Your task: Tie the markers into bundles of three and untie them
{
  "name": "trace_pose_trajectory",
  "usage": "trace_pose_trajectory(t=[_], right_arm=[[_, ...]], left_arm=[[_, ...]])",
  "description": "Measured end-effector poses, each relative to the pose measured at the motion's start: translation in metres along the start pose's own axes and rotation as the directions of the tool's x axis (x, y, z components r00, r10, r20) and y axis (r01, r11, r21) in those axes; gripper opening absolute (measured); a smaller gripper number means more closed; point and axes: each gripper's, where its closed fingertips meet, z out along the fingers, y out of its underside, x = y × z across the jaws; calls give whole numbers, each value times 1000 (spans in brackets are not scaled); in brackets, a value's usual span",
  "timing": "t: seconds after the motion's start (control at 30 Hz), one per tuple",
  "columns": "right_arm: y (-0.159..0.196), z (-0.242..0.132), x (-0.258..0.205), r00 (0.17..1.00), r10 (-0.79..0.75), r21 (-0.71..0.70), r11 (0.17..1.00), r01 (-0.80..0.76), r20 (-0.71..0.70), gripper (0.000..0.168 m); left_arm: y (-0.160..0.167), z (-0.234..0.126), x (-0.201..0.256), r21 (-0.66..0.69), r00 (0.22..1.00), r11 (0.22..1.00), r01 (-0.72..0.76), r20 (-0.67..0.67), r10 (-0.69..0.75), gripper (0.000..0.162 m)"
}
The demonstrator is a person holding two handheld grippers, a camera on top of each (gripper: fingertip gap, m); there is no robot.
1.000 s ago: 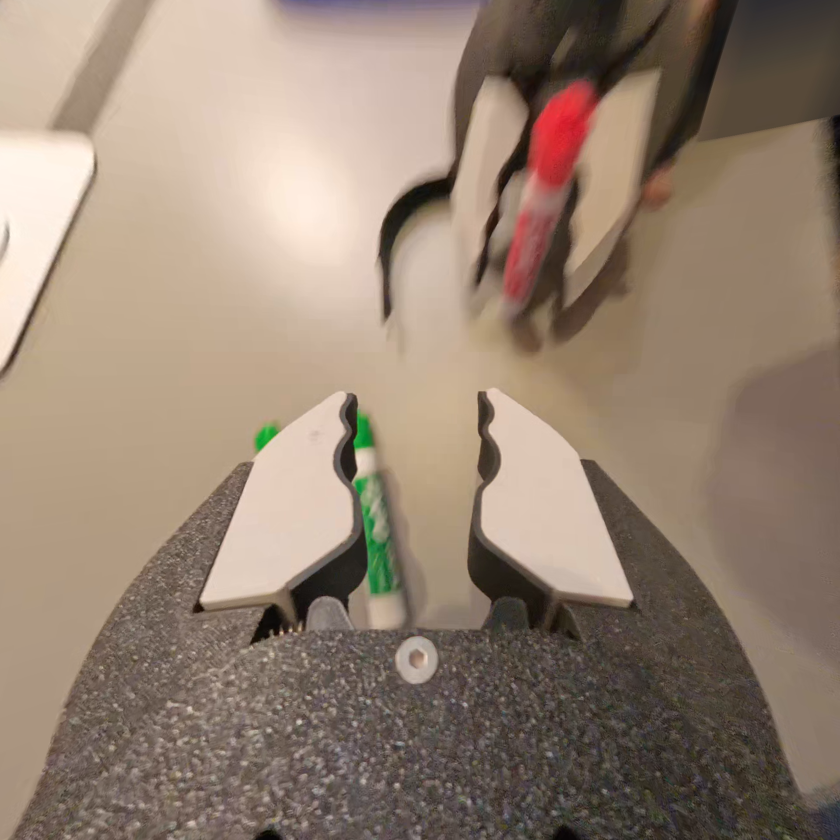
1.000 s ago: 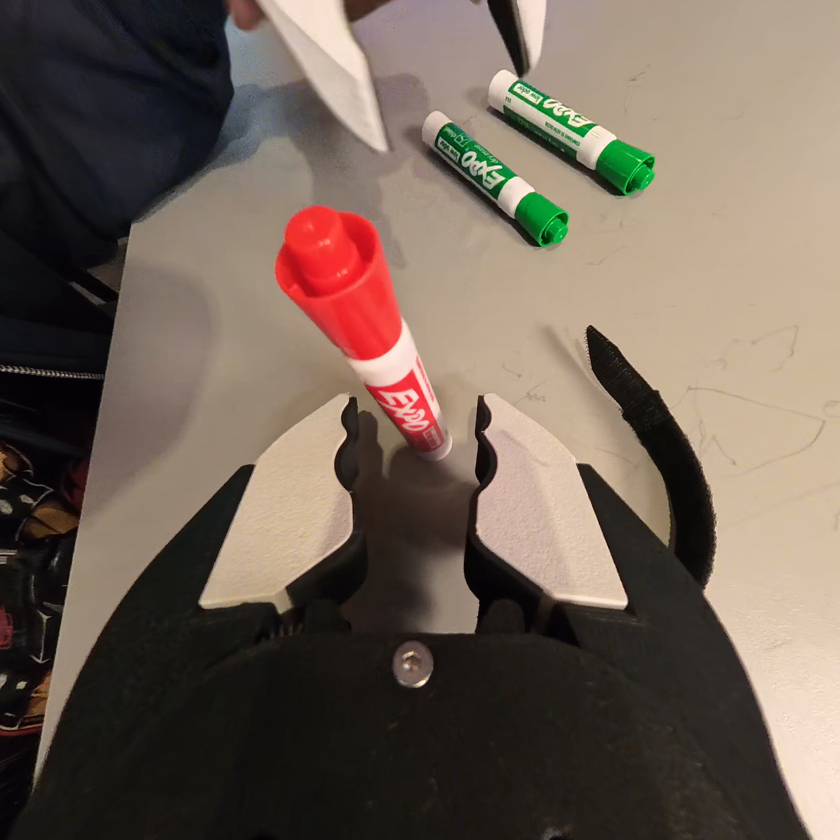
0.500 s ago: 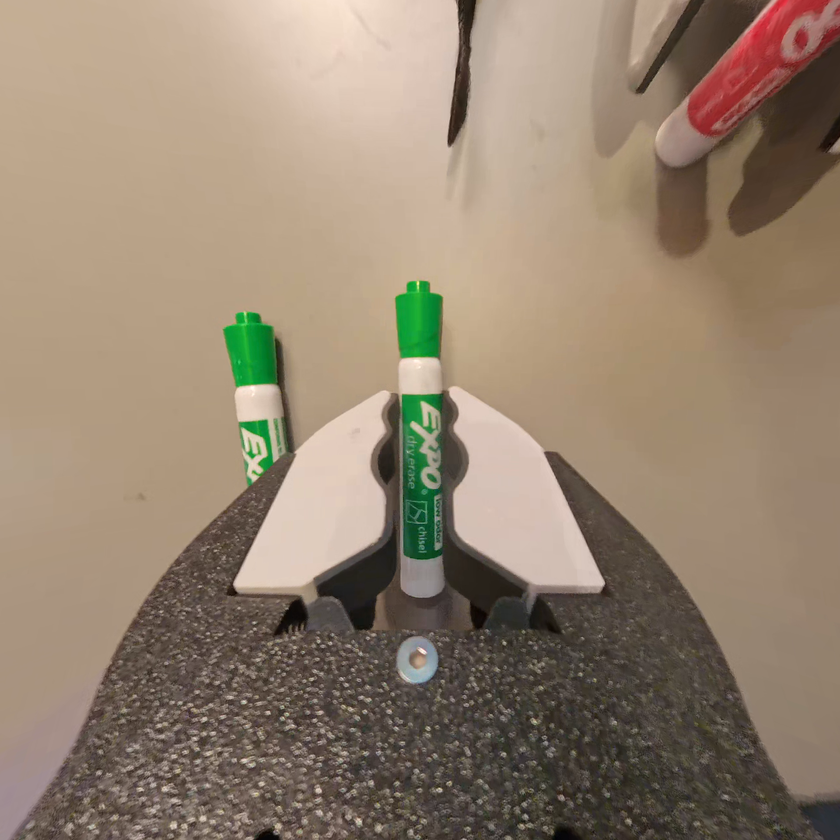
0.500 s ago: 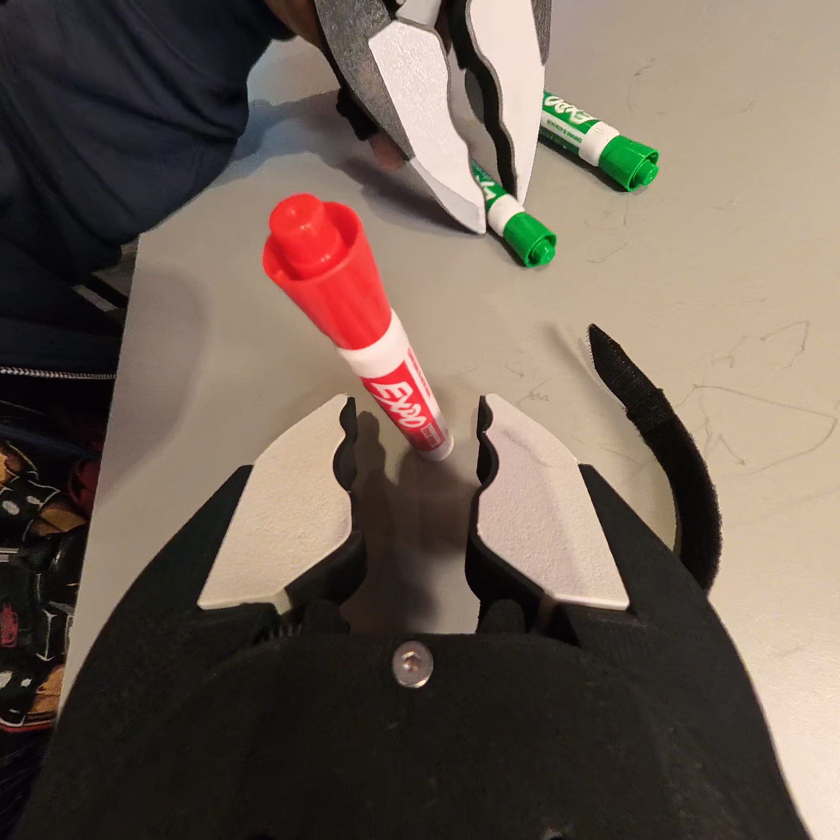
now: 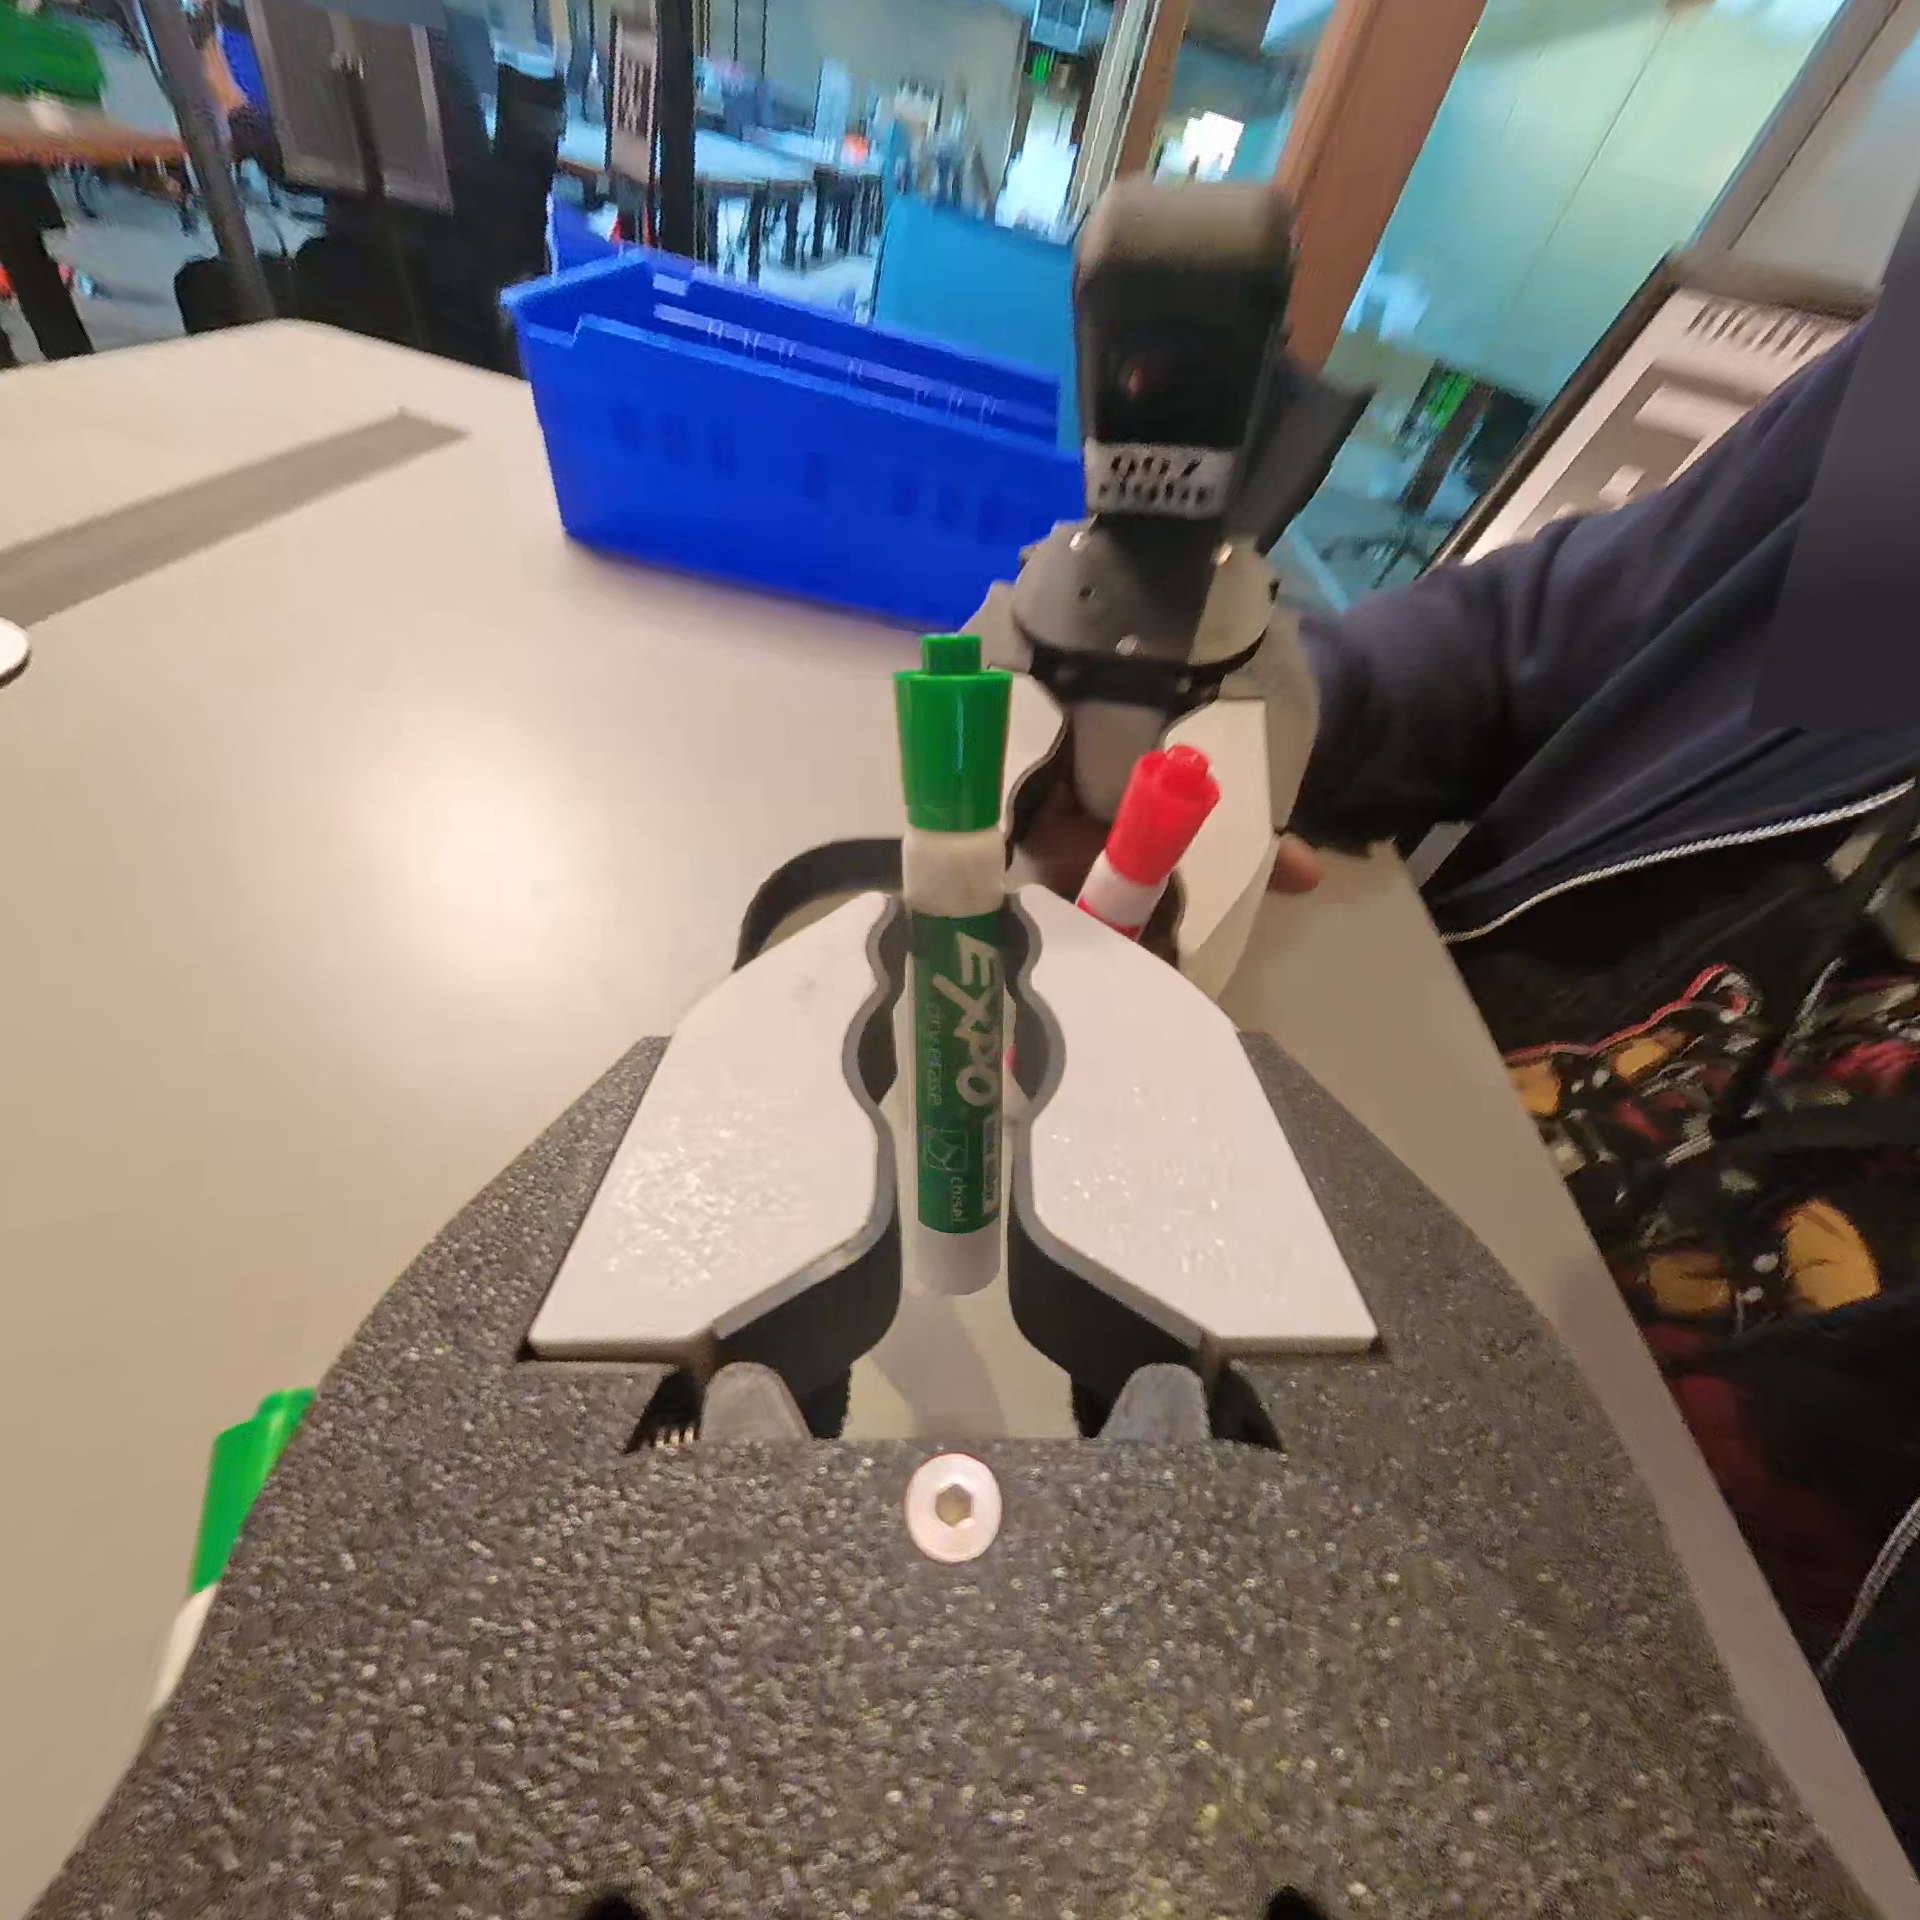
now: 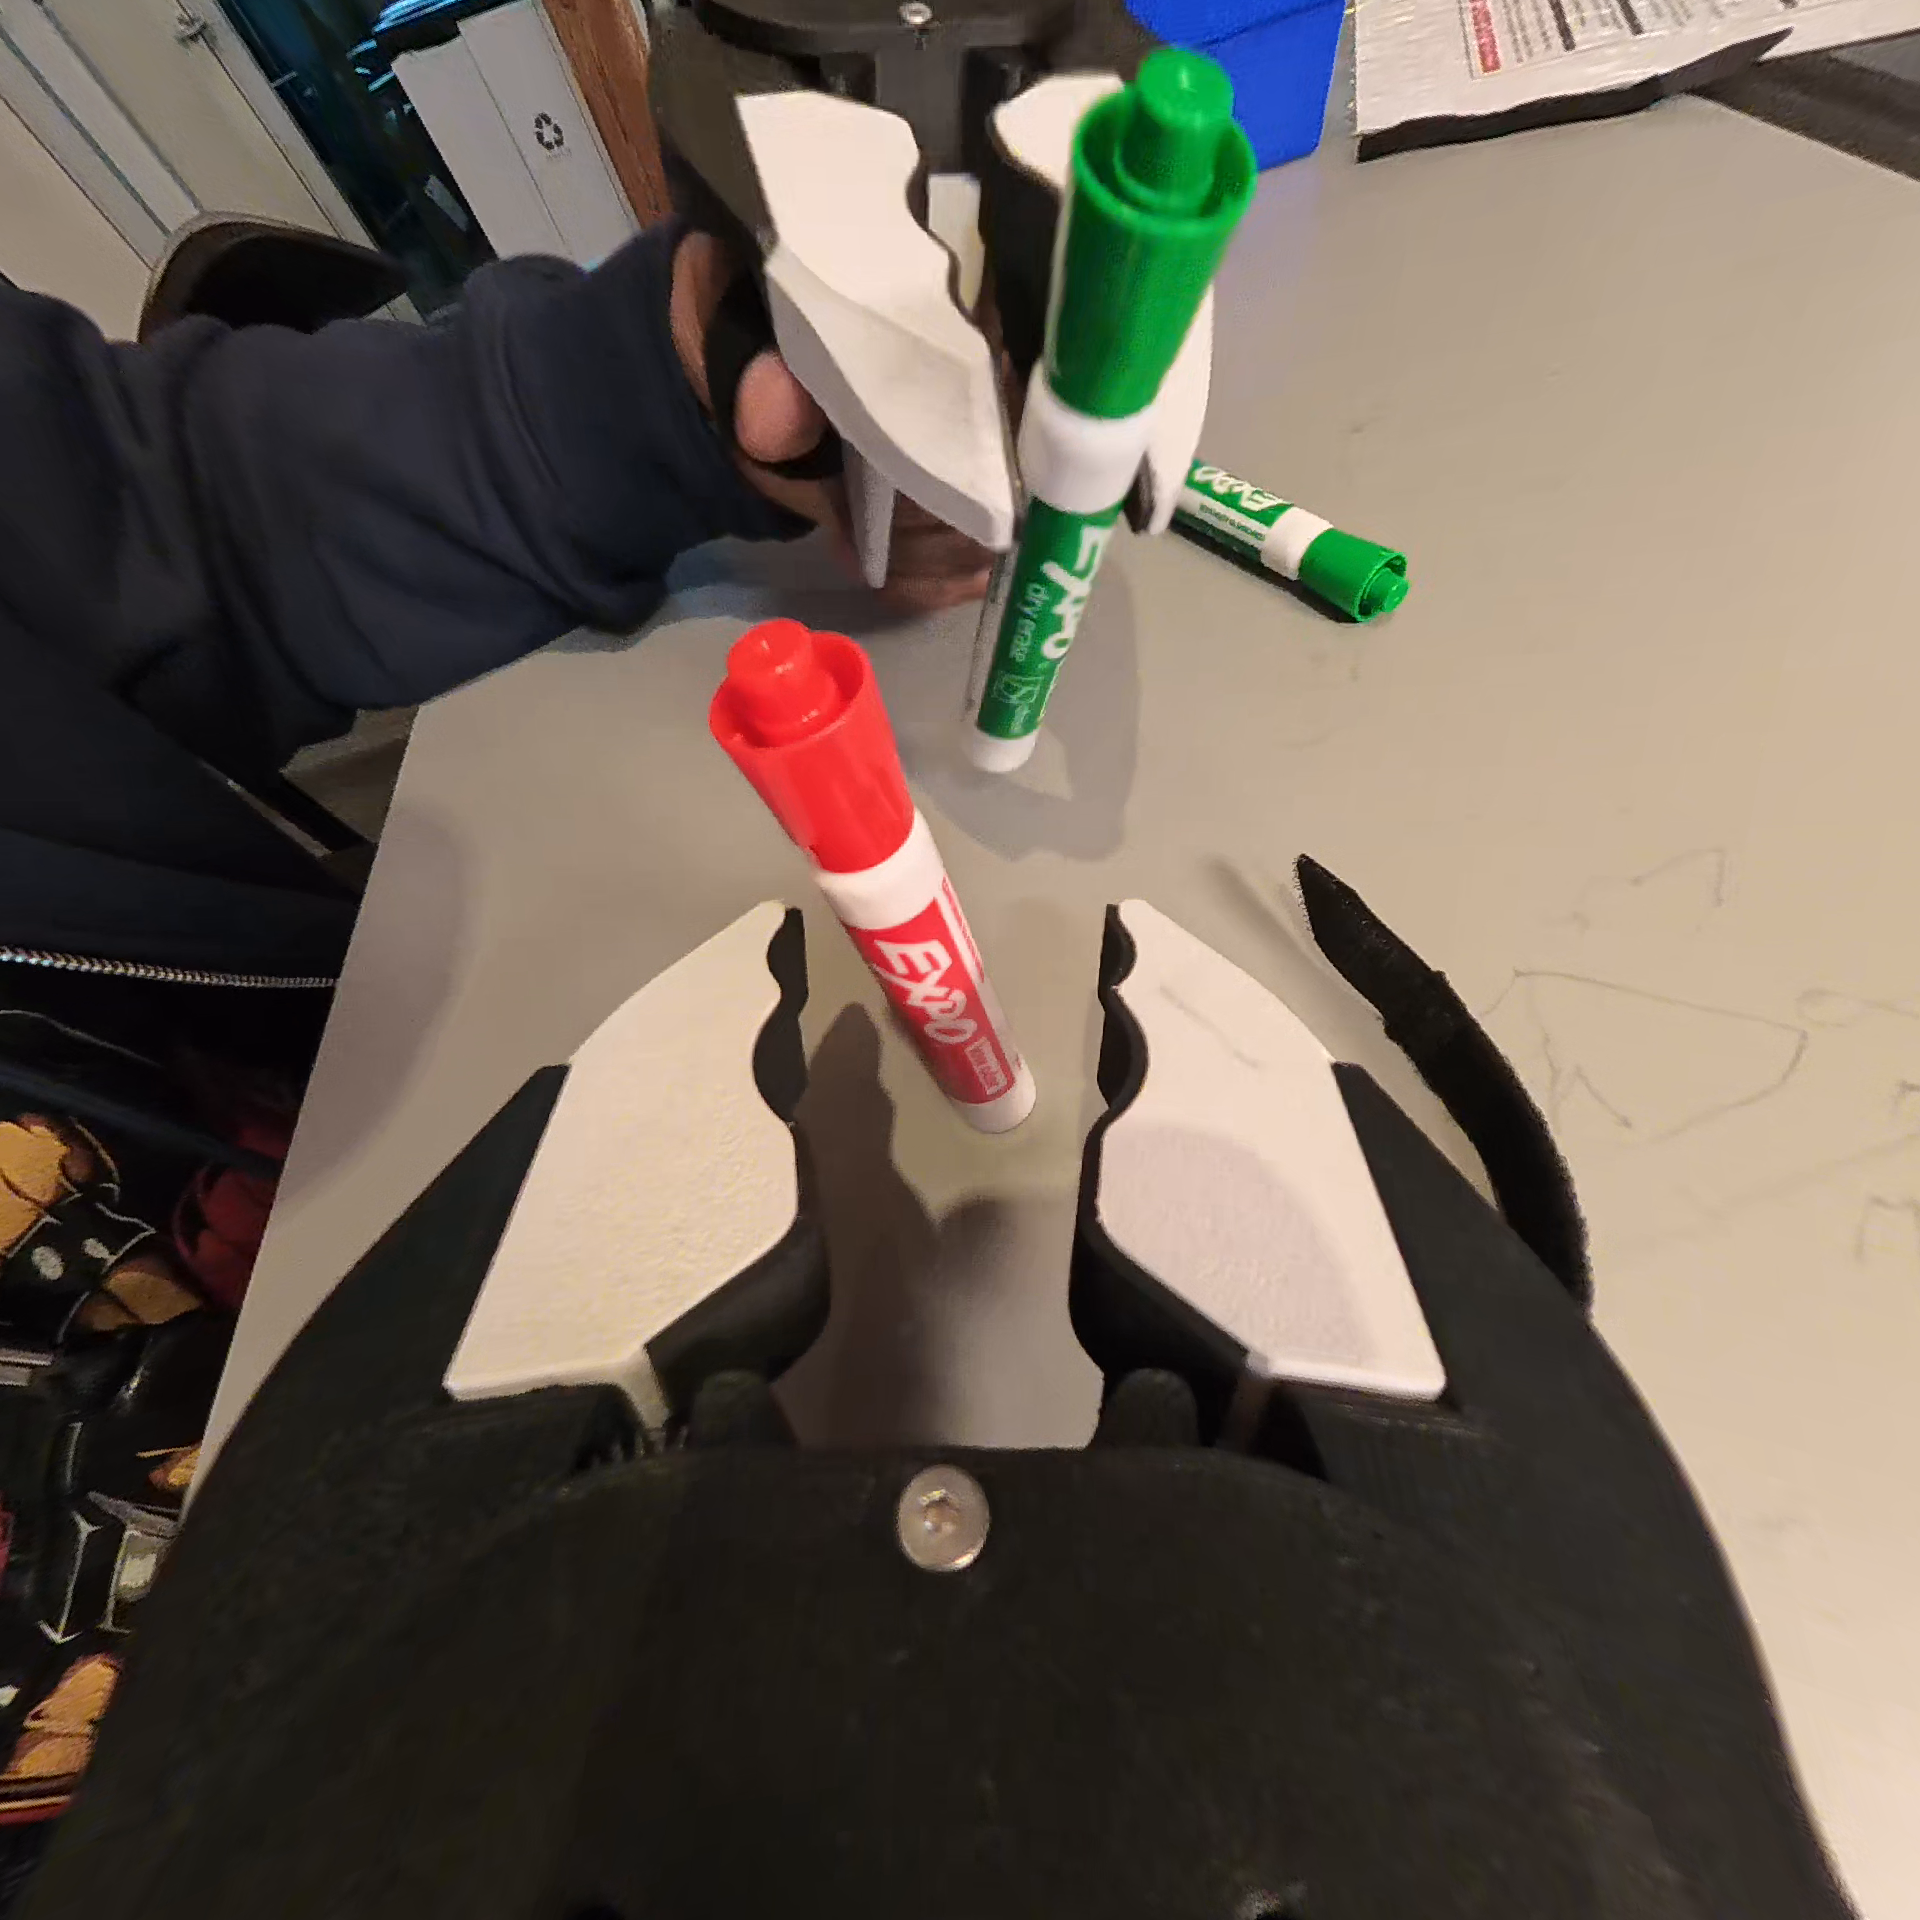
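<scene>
Grey bench [image 6: 1558,520], scuffed with thin scratch marks. At its far side, a blue plastic bin [image 5: 790,468]. Along the near edge, a dark blue sleeve [image 6: 312,468].

Left gripper [image 5: 956,914]: closed tight on a green dry-erase marker [image 5: 954,1039], held upright with the cap up, lower end just above the bench or touching it; cannot tell which.

Right gripper [image 6: 948,914]: fingers spread wide, gripping nothing.

Between those fingers and touching neither, a red dry-erase marker [image 6: 914,935], standing on its end on the bench near the edge, cap up, leaning slightly.

Beside the right gripper's right finger, a black hook-and-loop strap [image 6: 1455,1049], curling up to a pointed tip.

Farther in from the edge, beyond the left gripper, a second green marker [image 6: 1288,540], lying flat.
</scene>
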Motion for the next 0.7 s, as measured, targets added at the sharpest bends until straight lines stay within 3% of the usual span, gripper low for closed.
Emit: trace_pose_trajectory(t=[0.13,0.7], right_arm=[[-4,-2,0,1000,-18,20,1000,18,-5,55],[-40,-31,-16,995,-86,243,967,70,56,56]], left_arm=[[-1,8,7,78,1000,997,21,-24,-20,18],[31,23,10,-143,991,981,-132,18,136,18]])
